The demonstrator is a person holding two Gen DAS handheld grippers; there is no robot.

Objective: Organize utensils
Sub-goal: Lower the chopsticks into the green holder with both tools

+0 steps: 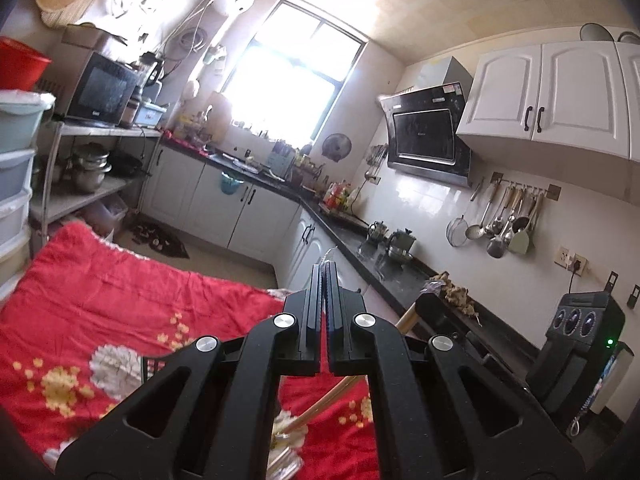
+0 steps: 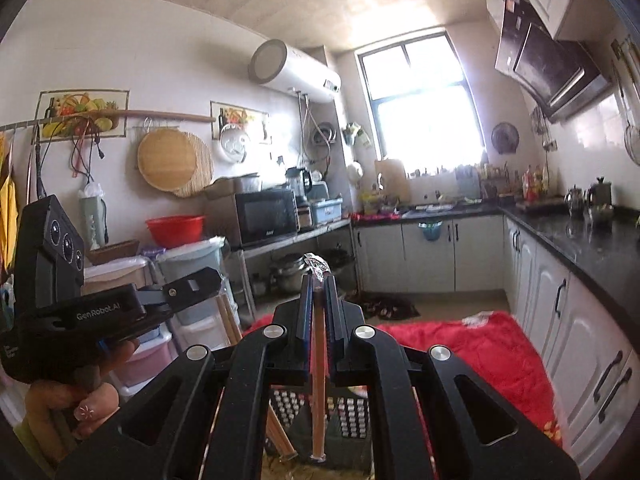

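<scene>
Right gripper [image 2: 319, 280] clamps wrapped chopstick [image 2: 319, 360] mid-shaft, over black basket [image 2: 352, 412] on red cloth [image 2: 480, 352]. Left gripper [image 1: 324, 270] closed on wrapper tip [image 1: 330, 255]. Chopstick light, stiff, slippery in wrapper; hold mid-shaft.

A bright window [image 1: 296, 76] fills the upper middle of the left wrist view, with a black microwave [image 1: 102, 90] on a metal shelf at left and a red floral cloth [image 1: 120, 300] across the lower left. A range hood [image 1: 426, 132] and white wall cabinets [image 1: 556, 96] sit at right. In the right wrist view, a white water heater [image 2: 294, 70] hangs upper middle and a red basin [image 2: 175, 230] sits left of centre.
</scene>
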